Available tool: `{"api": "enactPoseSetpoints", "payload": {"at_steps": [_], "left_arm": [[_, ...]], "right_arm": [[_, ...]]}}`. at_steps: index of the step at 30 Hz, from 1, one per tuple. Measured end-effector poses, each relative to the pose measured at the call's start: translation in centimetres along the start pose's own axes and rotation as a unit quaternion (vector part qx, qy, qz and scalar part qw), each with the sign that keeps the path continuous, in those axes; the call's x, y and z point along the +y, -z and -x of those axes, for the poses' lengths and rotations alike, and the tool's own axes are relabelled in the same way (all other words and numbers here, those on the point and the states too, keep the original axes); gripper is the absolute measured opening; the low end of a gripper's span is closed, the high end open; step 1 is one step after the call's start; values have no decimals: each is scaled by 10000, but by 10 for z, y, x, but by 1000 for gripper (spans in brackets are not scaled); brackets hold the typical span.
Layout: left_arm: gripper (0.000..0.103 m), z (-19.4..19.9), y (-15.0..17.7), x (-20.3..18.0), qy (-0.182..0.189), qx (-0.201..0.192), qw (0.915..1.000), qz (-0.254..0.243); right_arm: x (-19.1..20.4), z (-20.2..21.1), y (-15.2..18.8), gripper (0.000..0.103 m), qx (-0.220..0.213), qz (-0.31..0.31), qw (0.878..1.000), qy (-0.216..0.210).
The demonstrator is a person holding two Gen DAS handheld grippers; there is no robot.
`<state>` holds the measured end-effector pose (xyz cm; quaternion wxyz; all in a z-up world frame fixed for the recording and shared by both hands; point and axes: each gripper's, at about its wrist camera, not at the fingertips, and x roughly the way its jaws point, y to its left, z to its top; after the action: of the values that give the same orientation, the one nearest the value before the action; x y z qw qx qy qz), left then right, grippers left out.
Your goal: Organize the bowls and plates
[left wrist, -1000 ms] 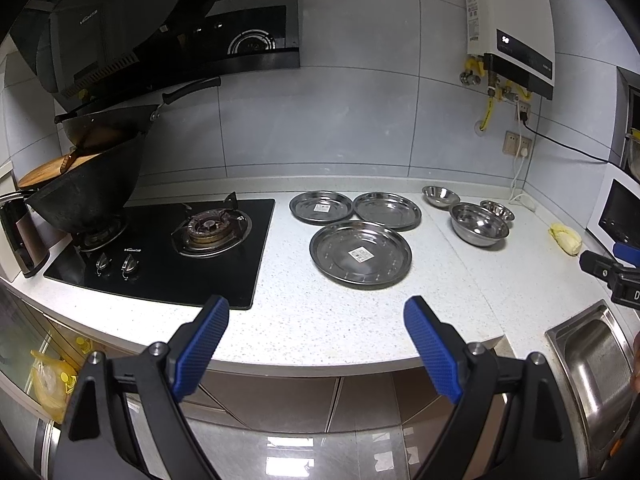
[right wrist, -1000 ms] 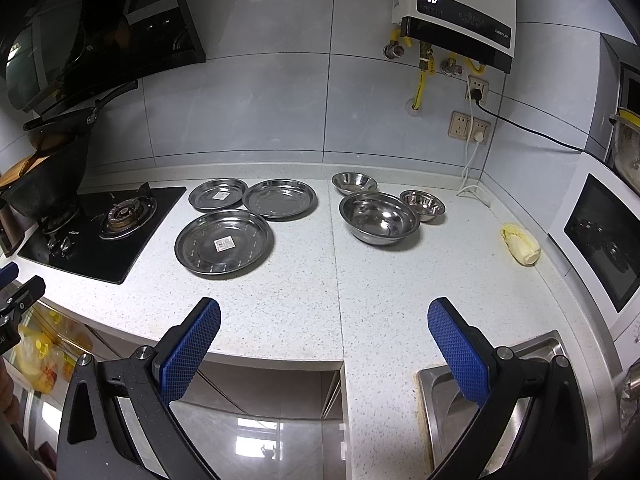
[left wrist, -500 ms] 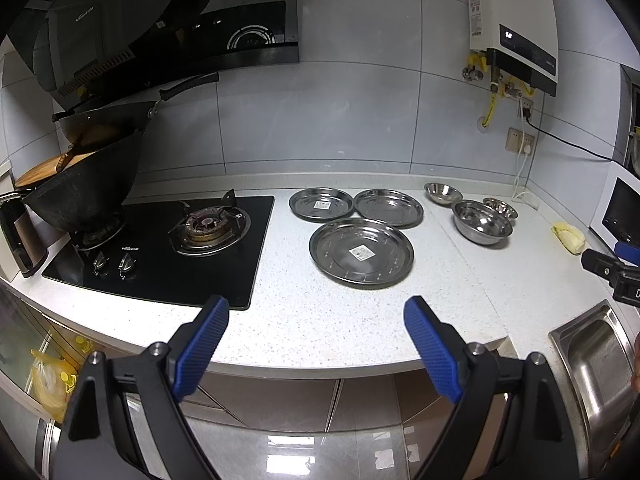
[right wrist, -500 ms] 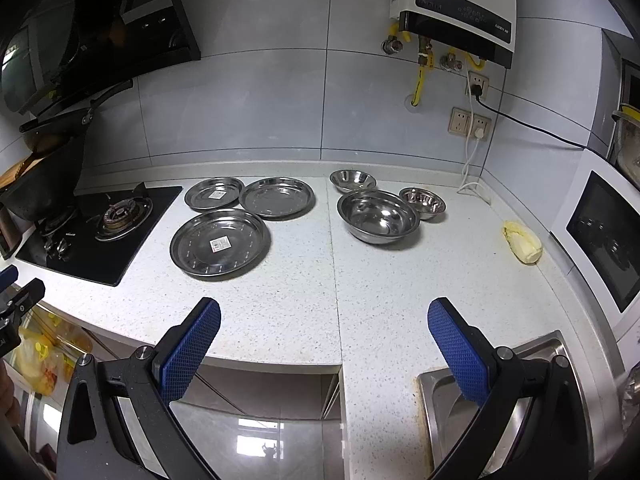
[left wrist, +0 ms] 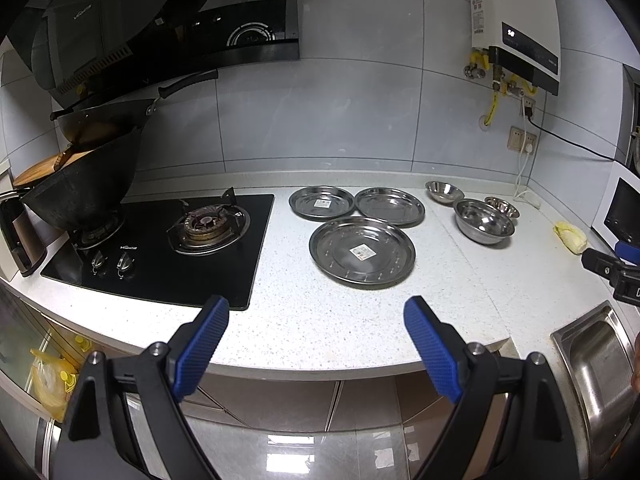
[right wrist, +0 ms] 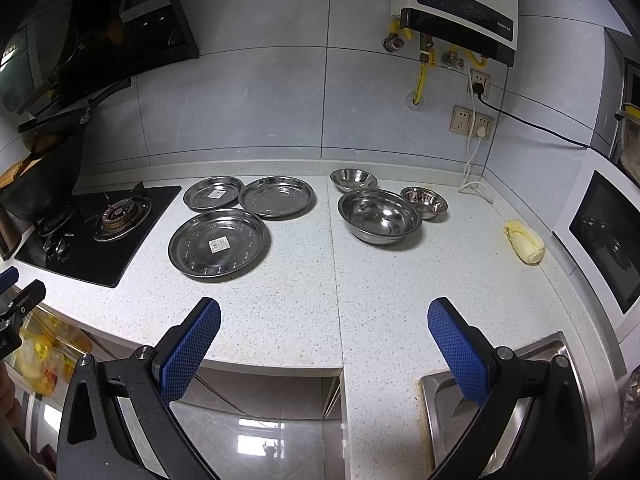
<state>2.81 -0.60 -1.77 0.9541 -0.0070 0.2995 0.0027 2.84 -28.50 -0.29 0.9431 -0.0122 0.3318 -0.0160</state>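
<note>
Three steel plates lie on the white counter: a large plate (left wrist: 362,253) (right wrist: 219,242) in front, a small plate (left wrist: 321,202) (right wrist: 214,193) behind it on the left, and a medium plate (left wrist: 390,206) (right wrist: 277,197) behind on the right. To their right stand three steel bowls: a large bowl (left wrist: 483,226) (right wrist: 379,216), a small bowl (left wrist: 444,191) (right wrist: 353,179) behind it, and another small bowl (left wrist: 502,206) (right wrist: 423,201) at its right. My left gripper (left wrist: 316,340) is open and empty, held back at the counter's front edge. My right gripper (right wrist: 324,344) is likewise open and empty over the front edge.
A black gas hob (left wrist: 168,248) with woks (left wrist: 84,196) stands left of the plates. A steel sink (left wrist: 596,364) (right wrist: 460,408) is at the front right. A piece of yellow cabbage (right wrist: 525,241) lies near a white microwave (right wrist: 604,232). A water heater (right wrist: 456,4) hangs on the wall.
Both grippers have drifted a little; the plates and bowls sit slightly differently in each view. Nothing on the counter has moved, and both grippers stay open.
</note>
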Motion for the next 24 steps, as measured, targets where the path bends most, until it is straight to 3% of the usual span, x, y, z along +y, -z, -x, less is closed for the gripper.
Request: {"api": "enactPoseSetpoints", "payload": {"at_steps": [24], "left_arm": [[90,-2,3,5,-167,-101,9998,-76]], "right_arm": [[3,-2,-2,102,35,26,10000,-12]]}}
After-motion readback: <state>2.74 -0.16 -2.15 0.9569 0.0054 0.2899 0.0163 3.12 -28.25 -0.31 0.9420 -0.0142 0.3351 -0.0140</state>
